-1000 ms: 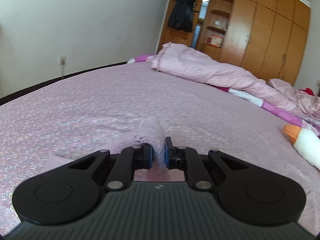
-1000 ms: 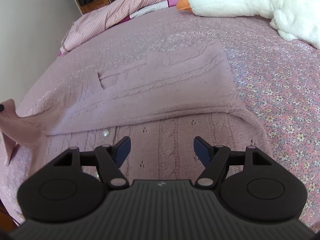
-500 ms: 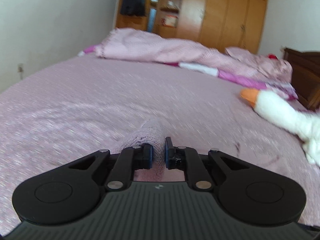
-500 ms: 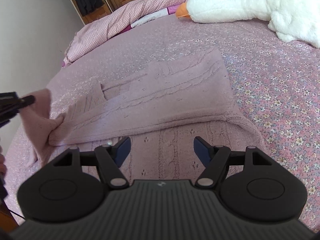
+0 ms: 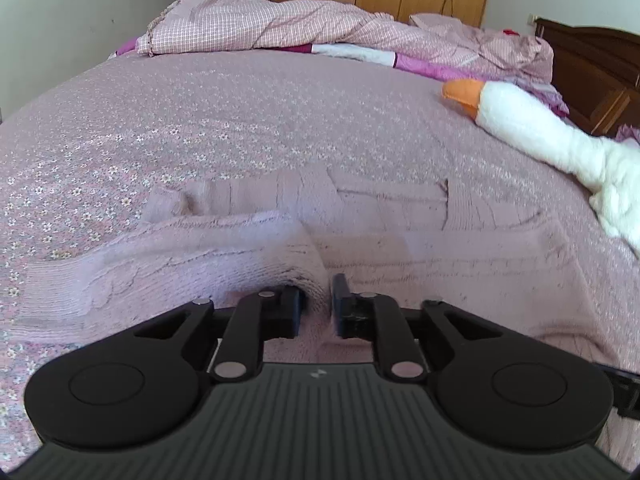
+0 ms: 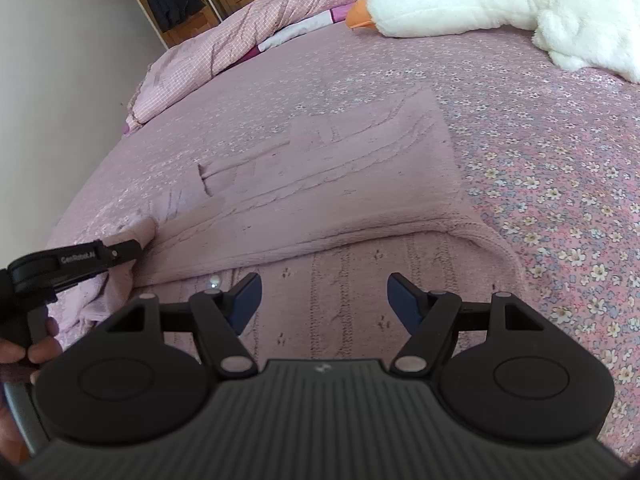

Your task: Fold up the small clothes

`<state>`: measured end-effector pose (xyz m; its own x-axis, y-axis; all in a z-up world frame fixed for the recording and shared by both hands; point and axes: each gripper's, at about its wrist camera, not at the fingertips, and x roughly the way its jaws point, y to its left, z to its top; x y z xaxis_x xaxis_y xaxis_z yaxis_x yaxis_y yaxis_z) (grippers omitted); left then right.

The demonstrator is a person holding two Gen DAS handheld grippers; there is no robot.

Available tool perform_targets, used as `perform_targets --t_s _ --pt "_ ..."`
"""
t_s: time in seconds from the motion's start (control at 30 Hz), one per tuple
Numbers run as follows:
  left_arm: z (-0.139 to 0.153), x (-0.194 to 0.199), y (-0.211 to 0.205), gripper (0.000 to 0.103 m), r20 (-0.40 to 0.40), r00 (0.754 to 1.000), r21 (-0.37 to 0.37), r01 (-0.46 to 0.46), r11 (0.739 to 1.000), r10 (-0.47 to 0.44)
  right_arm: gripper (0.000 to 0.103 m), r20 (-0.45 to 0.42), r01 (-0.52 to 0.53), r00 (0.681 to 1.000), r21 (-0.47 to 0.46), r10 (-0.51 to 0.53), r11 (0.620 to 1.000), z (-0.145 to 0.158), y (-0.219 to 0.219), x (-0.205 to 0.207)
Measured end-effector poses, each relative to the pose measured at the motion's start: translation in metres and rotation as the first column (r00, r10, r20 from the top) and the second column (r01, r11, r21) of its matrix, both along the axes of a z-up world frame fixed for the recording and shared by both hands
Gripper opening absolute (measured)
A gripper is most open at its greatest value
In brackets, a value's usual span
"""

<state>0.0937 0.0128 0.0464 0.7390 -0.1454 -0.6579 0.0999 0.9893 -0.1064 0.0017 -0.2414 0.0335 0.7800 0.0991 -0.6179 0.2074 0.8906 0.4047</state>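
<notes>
A small pink knitted cardigan (image 6: 328, 184) lies on the bed, one side folded over its body. My left gripper (image 5: 318, 304) is shut on the cardigan's sleeve (image 5: 200, 256), which it holds over the garment's left part. In the right wrist view the left gripper (image 6: 132, 246) shows at the left edge, pinching that pink sleeve, with a hand below it. My right gripper (image 6: 324, 300) hangs open just above the cardigan's near hem, nothing between its fingers. A small pearl button (image 6: 215, 280) shows near its left finger.
The bed carries a pink floral sheet (image 6: 560, 168). A white plush goose (image 6: 480, 4) lies at the far right, its orange beak (image 5: 460, 94) toward the cardigan. A rumpled pink checked duvet (image 5: 280, 24) lies along the far end. Wooden wardrobes stand behind.
My left gripper has swung right and carried the sleeve from the bed's left edge in over the cardigan. The right gripper has stayed open over the near hem.
</notes>
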Motion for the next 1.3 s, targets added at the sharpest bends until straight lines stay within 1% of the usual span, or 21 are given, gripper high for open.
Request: perform_targets --t_s 0.03,0.13,0.33,0.4,0.5,0.63,0.73,0.87,0.97,1.0,1.03,1.07,1.1,1.13,1.2,1.3 --pt "0.002 0.0 0.002 0.034 -0.005 1.0 -0.005 0.005 1.0 -0.005 0.071 0.001 -0.004 1.0 -0.001 0.004 1.0 0.001 0.001 0.001" --pt "0.006 -0.006 0.008 0.046 -0.019 1.0 -0.009 0.003 1.0 -0.003 0.071 0.007 -0.022 1.0 -0.007 0.022 1.0 0.004 0.006 0.004" --pt "0.019 -0.026 0.024 0.053 -0.03 0.999 0.043 -0.011 0.999 0.012 0.071 0.013 -0.088 0.996 0.027 0.087 0.996 0.016 0.017 0.02" --pt "0.022 -0.035 0.036 0.054 -0.029 0.999 0.046 -0.029 0.999 0.031 0.071 0.015 -0.123 0.992 0.053 0.122 0.991 0.02 0.023 0.03" --pt "0.021 -0.047 0.057 0.054 -0.036 0.996 0.059 -0.082 0.995 0.084 0.072 0.017 -0.177 0.984 0.09 0.176 0.98 0.025 0.037 0.049" --pt "0.014 -0.054 0.082 0.054 -0.046 0.988 0.084 -0.146 0.986 0.15 0.072 -0.009 -0.252 0.967 0.139 0.256 0.958 0.027 0.063 0.087" --pt "0.006 -0.056 0.097 0.054 -0.062 0.979 0.081 -0.188 0.979 0.193 0.072 -0.033 -0.292 0.953 0.16 0.3 0.943 0.026 0.084 0.118" --pt "-0.005 -0.055 0.109 0.054 -0.085 0.972 0.081 -0.214 0.973 0.221 0.072 -0.062 -0.337 0.934 0.186 0.353 0.923 0.023 0.11 0.152" --pt "-0.012 -0.053 0.114 0.054 -0.094 0.967 0.083 -0.227 0.97 0.235 0.072 -0.107 -0.367 0.914 0.194 0.392 0.91 0.016 0.128 0.171" --pt "-0.014 -0.053 0.115 0.054 -0.097 0.966 0.081 -0.231 0.97 0.238 0.067 -0.115 -0.377 0.908 0.2 0.404 0.904 0.015 0.132 0.175" --pt "-0.016 -0.053 0.117 0.054 -0.102 0.965 0.077 -0.235 0.969 0.242 0.04 -0.108 -0.405 0.895 0.21 0.433 0.89 0.014 0.136 0.178" --pt "-0.019 -0.052 0.117 0.054 -0.105 0.964 0.075 -0.239 0.968 0.246 0.021 -0.099 -0.44 0.878 0.217 0.468 0.872 0.015 0.141 0.181" --pt "-0.021 -0.053 0.118 0.054 -0.107 0.963 0.073 -0.241 0.968 0.248 0.021 -0.092 -0.457 0.872 0.204 0.481 0.866 0.018 0.147 0.181" --pt "-0.022 -0.053 0.119 0.054 -0.106 0.963 0.072 -0.242 0.968 0.248 0.02 -0.074 -0.478 0.866 0.169 0.495 0.862 0.026 0.152 0.18" --pt "-0.023 -0.053 0.119 0.054 -0.101 0.963 0.078 -0.243 0.967 0.251 0.02 -0.002 -0.524 0.851 0.069 0.526 0.849 0.049 0.163 0.172" --pt "-0.024 -0.052 0.12 0.054 -0.098 0.962 0.083 -0.248 0.965 0.256 0.019 0.1 -0.529 0.844 -0.013 0.527 0.849 0.082 0.164 0.157"
